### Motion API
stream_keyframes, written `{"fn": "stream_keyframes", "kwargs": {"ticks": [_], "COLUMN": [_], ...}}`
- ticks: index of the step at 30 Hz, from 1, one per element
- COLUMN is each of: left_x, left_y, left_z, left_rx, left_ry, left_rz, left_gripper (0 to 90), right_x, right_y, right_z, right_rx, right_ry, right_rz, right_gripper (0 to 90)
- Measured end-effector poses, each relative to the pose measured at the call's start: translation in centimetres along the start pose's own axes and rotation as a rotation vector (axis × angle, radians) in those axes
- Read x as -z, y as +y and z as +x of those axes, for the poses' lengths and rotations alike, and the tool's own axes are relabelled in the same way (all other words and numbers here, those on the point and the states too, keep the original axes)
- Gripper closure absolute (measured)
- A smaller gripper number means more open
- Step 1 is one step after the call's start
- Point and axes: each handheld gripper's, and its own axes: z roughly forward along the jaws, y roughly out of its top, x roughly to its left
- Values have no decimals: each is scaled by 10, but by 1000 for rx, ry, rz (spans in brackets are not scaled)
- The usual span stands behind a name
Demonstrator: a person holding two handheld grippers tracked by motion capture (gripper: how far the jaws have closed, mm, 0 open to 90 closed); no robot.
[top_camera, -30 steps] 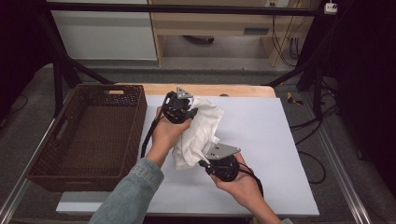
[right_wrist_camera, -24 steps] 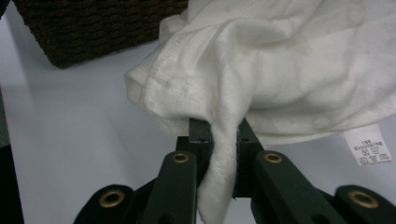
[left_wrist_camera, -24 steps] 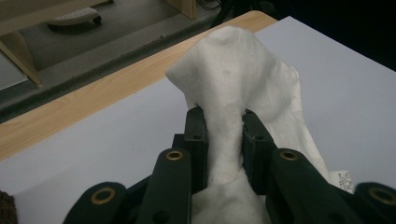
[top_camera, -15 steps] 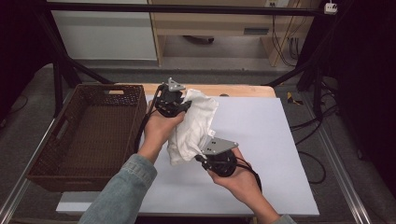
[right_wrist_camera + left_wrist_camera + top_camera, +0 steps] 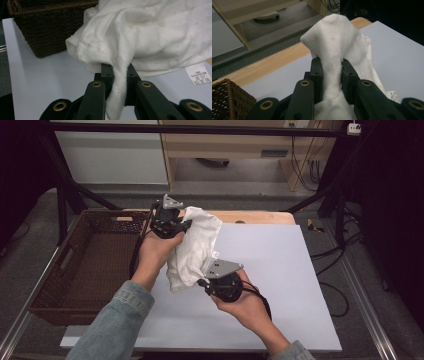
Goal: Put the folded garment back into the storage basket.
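Note:
A white cloth point(image 5: 195, 247) hangs in the air between both hands, above the white table sheet point(image 5: 270, 265). My left gripper point(image 5: 182, 224) is shut on its upper end; in the left gripper view the cloth point(image 5: 335, 47) bulges up between the two black jaws. My right gripper point(image 5: 202, 281) is shut on the lower end. In the right gripper view a fold of the cloth point(image 5: 140, 35) is pinched between the jaws, and a care label point(image 5: 198, 74) hangs at the right.
A dark wicker basket point(image 5: 55, 287) stands at the table's left, seen also as the basket point(image 5: 52, 30) behind the cloth. A wooden table edge point(image 5: 260, 216) runs along the back. Cables and a metal frame lie on the floor around the table.
Both hands have lifted the cloth higher off the sheet and carried it left, toward the basket. The left gripper now sits near the basket's far corner.

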Motion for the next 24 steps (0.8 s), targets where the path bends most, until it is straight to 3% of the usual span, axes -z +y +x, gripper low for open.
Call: {"fn": "stream_keyframes", "kwargs": {"ticks": [12,24], "left_x": [21,32], "left_y": [8,10], "left_z": [27,53], "left_rx": [11,19], "left_ry": [32,65], "left_rz": [-32,-48], "left_gripper": [757,757], "right_x": [-9,-27], "right_y": [33,51], "right_z": [0,-1], "right_rx": [33,44], "right_ry": [9,30], "right_rz": [-30,-53], "right_gripper": [829,828]}}
